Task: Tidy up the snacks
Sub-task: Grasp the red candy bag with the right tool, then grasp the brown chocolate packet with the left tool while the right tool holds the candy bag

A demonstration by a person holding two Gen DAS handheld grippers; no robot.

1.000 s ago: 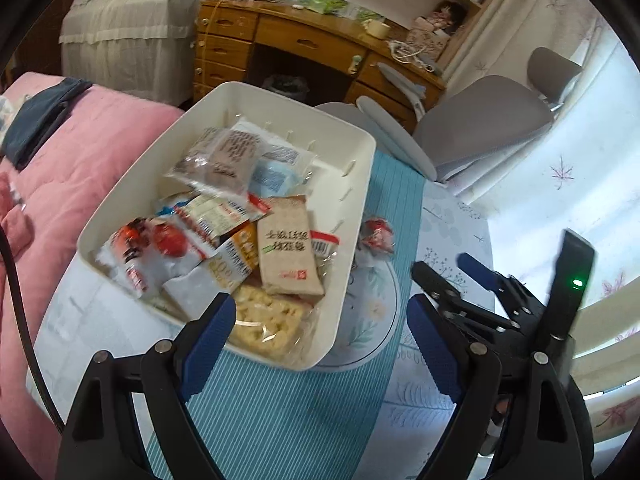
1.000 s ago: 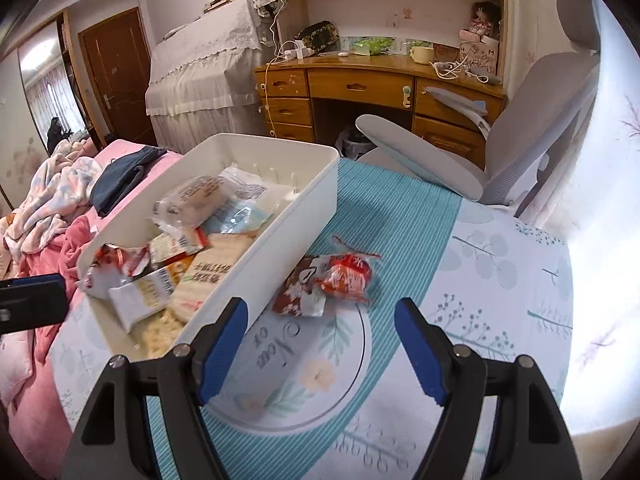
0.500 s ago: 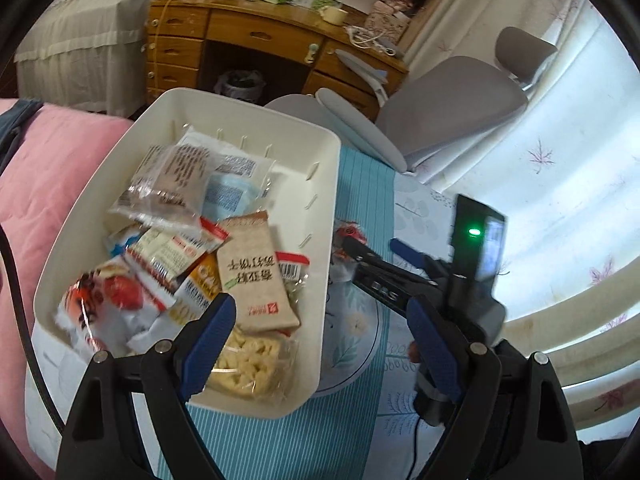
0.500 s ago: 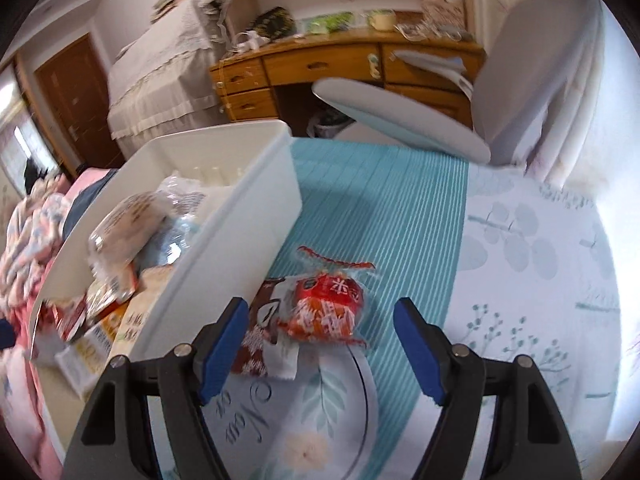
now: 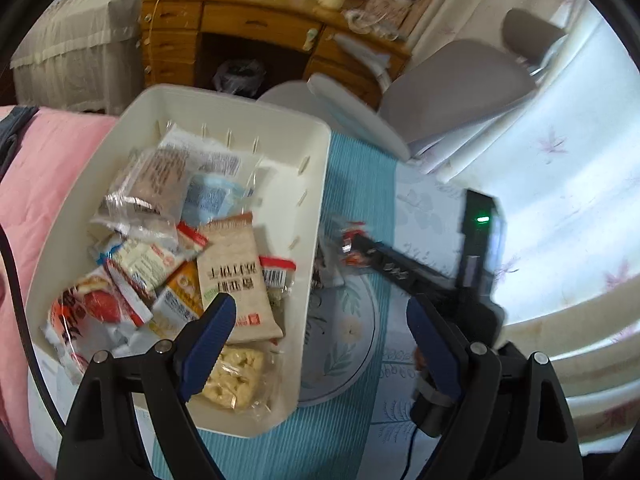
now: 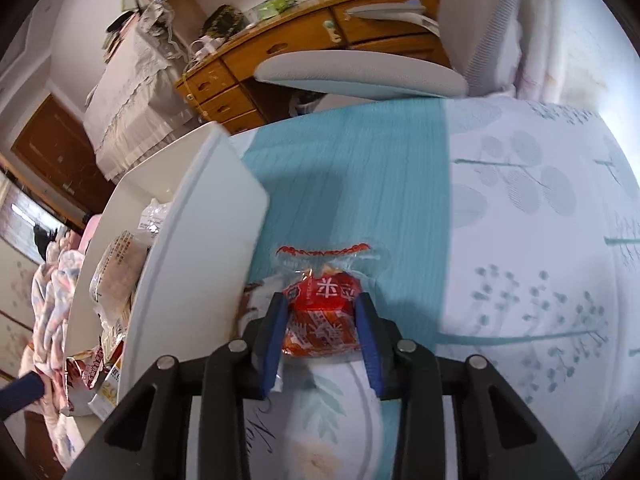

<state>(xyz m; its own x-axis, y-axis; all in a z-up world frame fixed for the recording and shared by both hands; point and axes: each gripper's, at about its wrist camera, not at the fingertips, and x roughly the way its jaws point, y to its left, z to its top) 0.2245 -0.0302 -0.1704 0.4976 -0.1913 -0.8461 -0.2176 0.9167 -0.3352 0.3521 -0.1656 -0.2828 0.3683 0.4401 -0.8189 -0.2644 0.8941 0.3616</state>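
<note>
Left wrist view: left gripper (image 5: 320,324) hangs spread and empty over the near right corner of the white bin (image 5: 316,216), full of snack packets (image 5: 234,280); bare teal-striped tablecloth (image 5: 360,184) lies beyond.

Right wrist view: right gripper (image 6: 322,320), half a second ago wide apart, now pinches the red snack packet (image 6: 324,312) just beside the bin wall (image 6: 200,248); wooden desk (image 6: 312,36) behind.

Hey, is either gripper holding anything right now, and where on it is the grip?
The right gripper clamps the red snack packet across its near end, one finger on each side. The left gripper is open, holding nothing.
</note>
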